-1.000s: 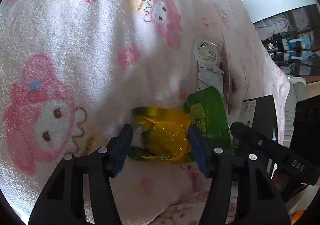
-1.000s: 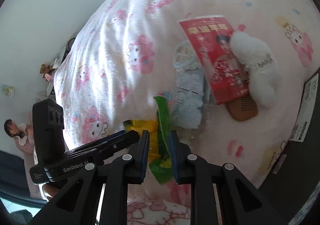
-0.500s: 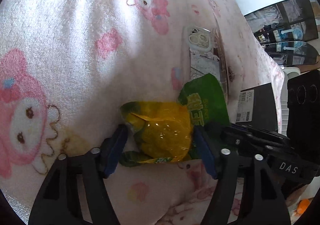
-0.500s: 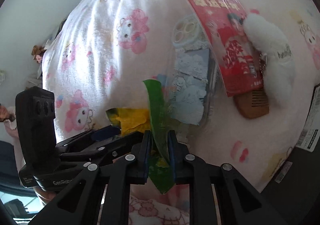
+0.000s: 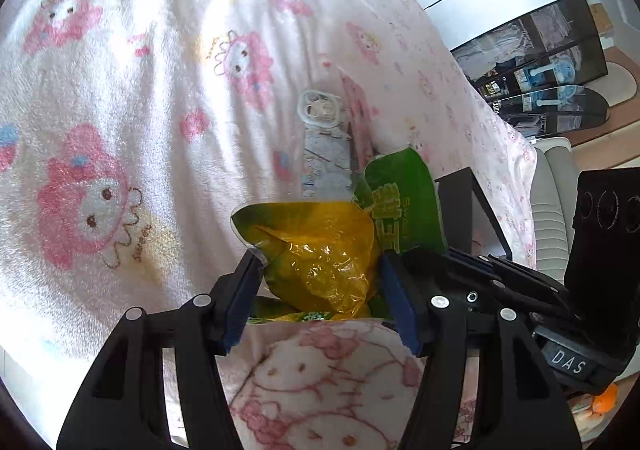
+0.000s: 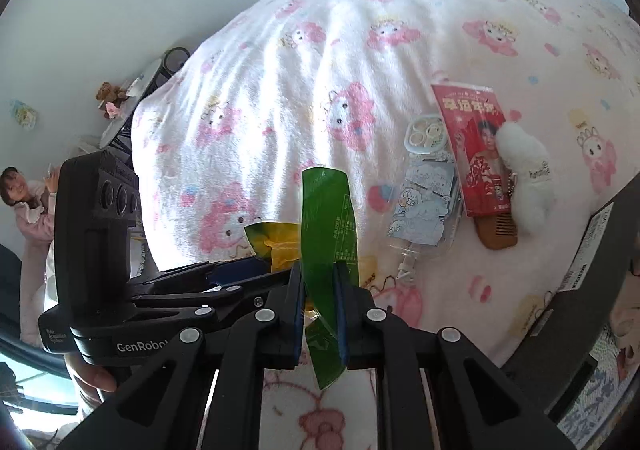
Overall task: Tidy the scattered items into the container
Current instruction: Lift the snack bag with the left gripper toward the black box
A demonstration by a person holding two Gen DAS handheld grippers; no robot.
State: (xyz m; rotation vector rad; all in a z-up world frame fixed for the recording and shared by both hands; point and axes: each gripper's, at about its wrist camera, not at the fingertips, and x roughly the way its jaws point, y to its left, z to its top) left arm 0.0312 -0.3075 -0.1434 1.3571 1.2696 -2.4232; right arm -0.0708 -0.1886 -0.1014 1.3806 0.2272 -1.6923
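A green and yellow snack bag (image 5: pixel 320 250) hangs just above the pink cartoon blanket (image 5: pixel 120 89). My left gripper (image 5: pixel 318 262) has its jaws wide around the bag's yellow body, with both blue pads touching its sides. In the right wrist view my right gripper (image 6: pixel 319 270) is shut on the bag's green edge (image 6: pixel 324 217), which stands up between the pads. The left gripper (image 6: pixel 224 278) lies just left of it. A black box (image 5: pixel 460 201) sits at the bed's right edge, beyond the bag.
On the blanket past the bag lie a white round case (image 6: pixel 424 133), a clear sticker pack (image 6: pixel 424 205), a red packet (image 6: pixel 476 145), a white plush (image 6: pixel 528 177) and a wooden comb (image 6: pixel 498 234). A person (image 6: pixel 24 201) is at the far left by the wall.
Both grippers have risen and the bag has come up off the blanket with them. The right jaws have closed tighter on the green edge. The bag now fills the left jaws.
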